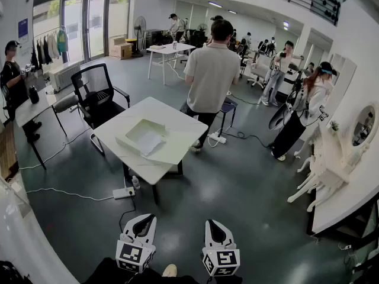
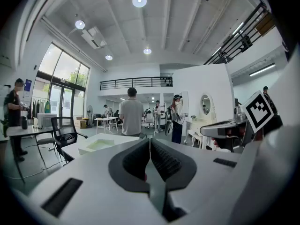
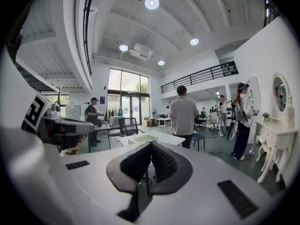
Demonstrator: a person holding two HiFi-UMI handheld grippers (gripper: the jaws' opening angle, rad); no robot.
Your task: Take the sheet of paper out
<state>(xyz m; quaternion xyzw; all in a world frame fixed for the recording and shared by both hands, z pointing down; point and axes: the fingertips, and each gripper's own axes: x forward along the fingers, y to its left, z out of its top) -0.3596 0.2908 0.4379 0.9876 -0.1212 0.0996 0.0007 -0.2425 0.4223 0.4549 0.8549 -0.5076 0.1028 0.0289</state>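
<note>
A white table (image 1: pixel 177 125) stands a few steps ahead of me in the head view. On it lies a shallow white tray (image 1: pixel 134 130) with a pale green inside. A white sheet of paper (image 1: pixel 150 142) rests in the tray's near part. My left gripper (image 1: pixel 144 219) and right gripper (image 1: pixel 214 225) are side by side at the bottom edge, over the floor and well short of the table. Both are shut with nothing held. In the left gripper view the tray (image 2: pixel 99 144) shows beyond the shut gripper (image 2: pixel 149 143). In the right gripper view the table (image 3: pixel 152 137) lies past the shut gripper (image 3: pixel 150 146).
A person in a beige shirt (image 1: pixel 210 70) stands at the table's far side. A black office chair (image 1: pixel 95 96) is at its left. A power strip (image 1: pixel 123 192) with cables and a small bottle (image 1: pixel 135 182) lie on the floor by the near table leg. White furniture (image 1: pixel 331 164) lines the right.
</note>
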